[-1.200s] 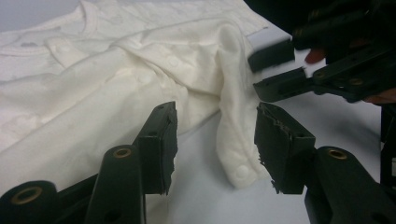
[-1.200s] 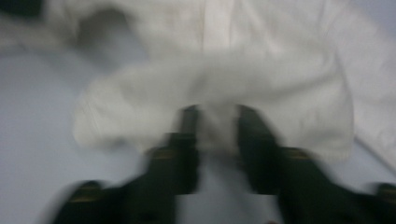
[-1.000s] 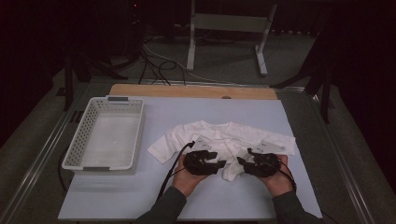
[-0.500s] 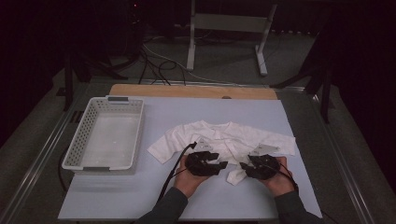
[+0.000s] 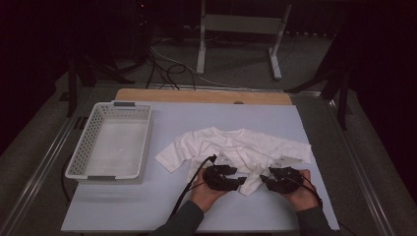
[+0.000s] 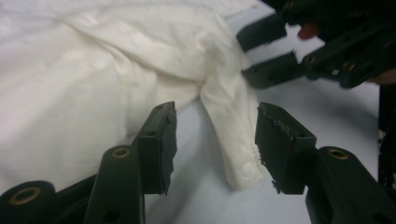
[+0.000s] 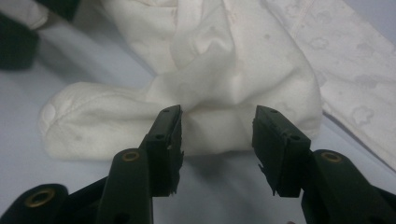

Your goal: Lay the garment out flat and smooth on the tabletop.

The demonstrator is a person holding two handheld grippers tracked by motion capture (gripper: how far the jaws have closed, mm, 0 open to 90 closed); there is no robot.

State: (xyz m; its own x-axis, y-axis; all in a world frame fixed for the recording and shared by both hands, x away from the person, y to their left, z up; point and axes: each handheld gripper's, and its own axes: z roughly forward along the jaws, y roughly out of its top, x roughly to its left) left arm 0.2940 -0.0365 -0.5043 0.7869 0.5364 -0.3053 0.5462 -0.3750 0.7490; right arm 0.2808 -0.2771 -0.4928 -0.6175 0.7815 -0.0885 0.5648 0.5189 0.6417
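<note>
— Now, what changed?
— Both jaw pairs stand apart; the left gripper [image 5: 241, 182] and right gripper [image 5: 264, 180] have let the white baby bodysuit [image 5: 236, 150] drop, so its bottom flap [image 6: 236, 140] rests on the blue mat [image 5: 196, 118]; regrasp likely.

The left hand-held gripper [image 5: 242, 181] and the right hand-held gripper [image 5: 263, 179] are held low, side by side, jaws parted and pointed toward each other.

Dim lab: floor cables [image 5: 162, 66], metal stand [image 5: 241, 29]
</note>
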